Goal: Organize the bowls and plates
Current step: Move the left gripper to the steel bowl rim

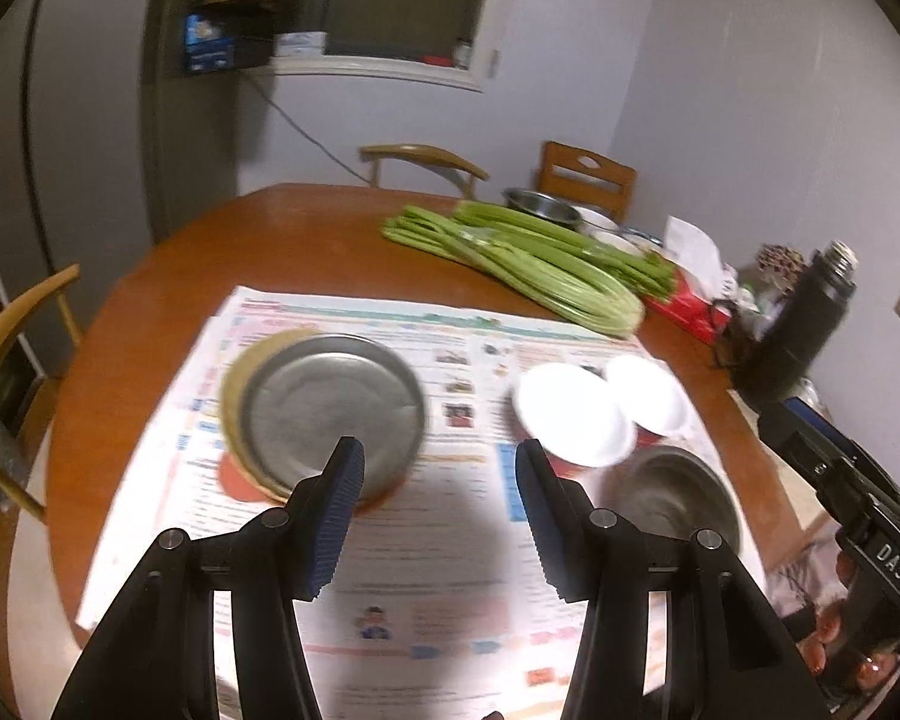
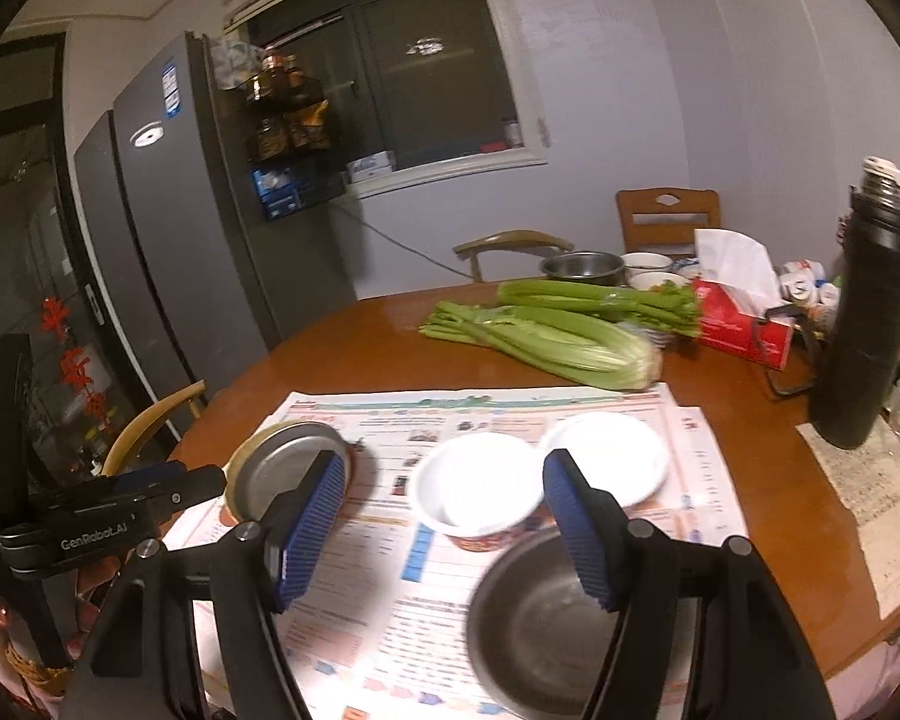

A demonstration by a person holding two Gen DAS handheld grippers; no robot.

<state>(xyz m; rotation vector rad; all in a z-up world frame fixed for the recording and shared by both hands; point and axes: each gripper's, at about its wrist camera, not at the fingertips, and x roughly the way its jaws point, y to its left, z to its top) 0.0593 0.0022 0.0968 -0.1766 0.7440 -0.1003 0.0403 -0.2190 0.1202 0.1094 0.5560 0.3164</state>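
Note:
A steel plate [image 1: 330,405] sits on top of a yellow and a red plate on the newspaper [image 1: 438,540], left of centre; it also shows in the right wrist view [image 2: 282,468]. Two white bowls with red outsides [image 1: 570,414] [image 1: 648,396] stand side by side to the right, also in the right wrist view [image 2: 480,486] [image 2: 606,450]. A steel bowl [image 1: 678,498] [image 2: 540,624] stands nearest. My left gripper [image 1: 438,480] is open and empty, hovering above the paper between the plates and bowls. My right gripper [image 2: 444,534] is open and empty above the steel bowl and nearer white bowl.
Celery [image 1: 522,264] [image 2: 546,336] lies across the brown round table [image 1: 306,240]. A red tissue box [image 2: 744,324], a black flask [image 2: 870,312], a steel pot [image 2: 582,267] and small bowls stand at the far right. Chairs ring the table; a fridge [image 2: 168,228] stands to the left.

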